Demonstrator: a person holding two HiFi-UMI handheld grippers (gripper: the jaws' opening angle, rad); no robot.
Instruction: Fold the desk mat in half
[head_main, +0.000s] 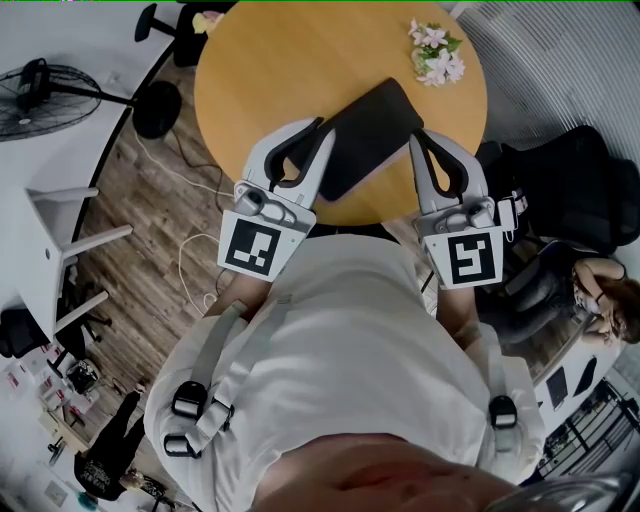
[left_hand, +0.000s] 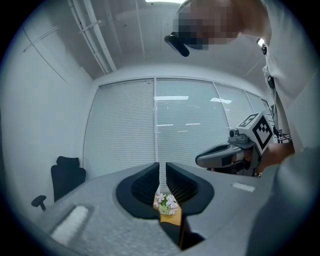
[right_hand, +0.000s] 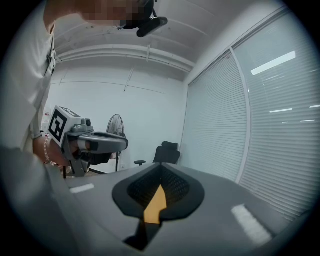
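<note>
A round wooden table (head_main: 260, 60) is seen from above, and the lower part of the head view is filled by the person's white-shirted torso. The dark desk mat (head_main: 372, 130) is laid flat on the near half of the table at a slant, its near end close to the table's edge. It is shown as one plain rounded rectangle. No raised flap, crease or second layer can be made out from above, so it cannot be told whether a single sheet or a doubled one lies there. The scene would suit a mat spread out and waiting to be doubled over, and equally one already folded and laid down.

The mat is flanked by two grippers, both held about level. The left gripper (head_main: 314, 133) is placed at the mat's left long edge. Its jaws are set a narrow slit apart, window blinds and the table are seen through the gap, and nothing is pinched. The right gripper (head_main: 420, 145) is placed at the mat's right edge. Its jaw tips are brought together, and only table top is seen through the hollow behind them.

A small bunch of pale flowers (head_main: 436, 52) is set at the table's far right, well apart from the mat.
</note>
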